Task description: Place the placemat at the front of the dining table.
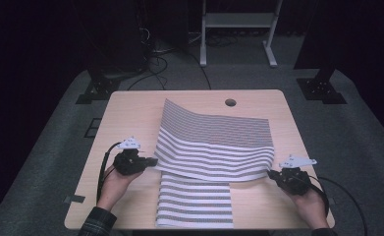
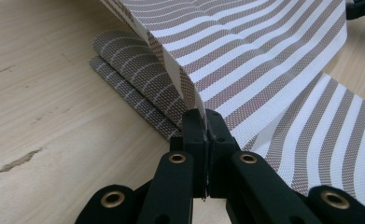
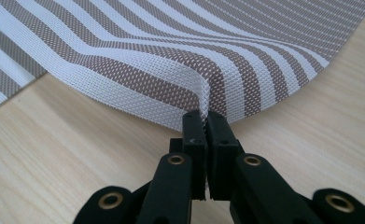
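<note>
Two grippers hold one striped mat (image 1: 214,142), and everything else can be placed from that mat. Under it lies the table (image 1: 130,113), bare wood to the mat's left, right and far side, with a round hole (image 1: 230,103) just beyond the mat's far edge. A second striped mat (image 1: 194,204) lies flat below the first, its far end tucked under the near edge you are lifting. You hold the upper mat by its two near corners, most likely so it stays taut and comes up evenly for folding or shifting; its far part rests on the table. Your left gripper (image 2: 204,122) is clamped on the mat's near left corner, the edge pinched upright between its jaws. Your right gripper (image 3: 204,120) is likewise clenched on the near right corner, which puckers where the jaws bite.
</note>
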`<state>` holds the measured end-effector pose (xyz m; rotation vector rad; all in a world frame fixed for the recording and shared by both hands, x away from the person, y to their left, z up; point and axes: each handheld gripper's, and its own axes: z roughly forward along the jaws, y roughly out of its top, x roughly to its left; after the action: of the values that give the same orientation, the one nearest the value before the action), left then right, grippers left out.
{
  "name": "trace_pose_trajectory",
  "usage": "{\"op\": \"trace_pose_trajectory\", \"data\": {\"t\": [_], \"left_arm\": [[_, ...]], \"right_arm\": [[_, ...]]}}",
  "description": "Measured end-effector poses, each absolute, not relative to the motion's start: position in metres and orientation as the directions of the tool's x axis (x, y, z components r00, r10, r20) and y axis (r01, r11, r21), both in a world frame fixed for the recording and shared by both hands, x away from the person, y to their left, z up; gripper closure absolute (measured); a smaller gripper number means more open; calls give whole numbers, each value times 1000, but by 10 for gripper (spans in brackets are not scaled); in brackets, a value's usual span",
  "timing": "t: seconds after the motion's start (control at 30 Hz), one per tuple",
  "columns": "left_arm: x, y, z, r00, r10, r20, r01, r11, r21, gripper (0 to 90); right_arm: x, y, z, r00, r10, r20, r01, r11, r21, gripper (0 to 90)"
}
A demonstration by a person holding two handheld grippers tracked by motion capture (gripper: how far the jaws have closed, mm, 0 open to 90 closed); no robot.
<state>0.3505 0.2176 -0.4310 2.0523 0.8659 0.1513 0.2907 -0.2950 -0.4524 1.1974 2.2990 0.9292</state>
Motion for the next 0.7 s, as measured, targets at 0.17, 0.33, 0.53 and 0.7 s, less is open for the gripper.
{"op": "trace_pose_trajectory", "data": {"t": [0.17,0.33,0.53,0.7], "left_arm": [[352,222,-430,741,640,-203,521,-357,776,896],[358,224,-428,736,647,-196,517,-351,781,896],[366,227,-427,728,655,-201,519,-335,787,896],[376,229,-423,723,660,-202,515,-320,795,896]], "right_arm": [[299,-289,-448,-567,822,-45,556,423,716,878],[310,-286,-444,-561,827,-45,551,413,725,878],[327,-283,-439,-554,831,-46,544,403,736,879],[340,-281,-432,-552,833,-49,531,396,750,879]]}}
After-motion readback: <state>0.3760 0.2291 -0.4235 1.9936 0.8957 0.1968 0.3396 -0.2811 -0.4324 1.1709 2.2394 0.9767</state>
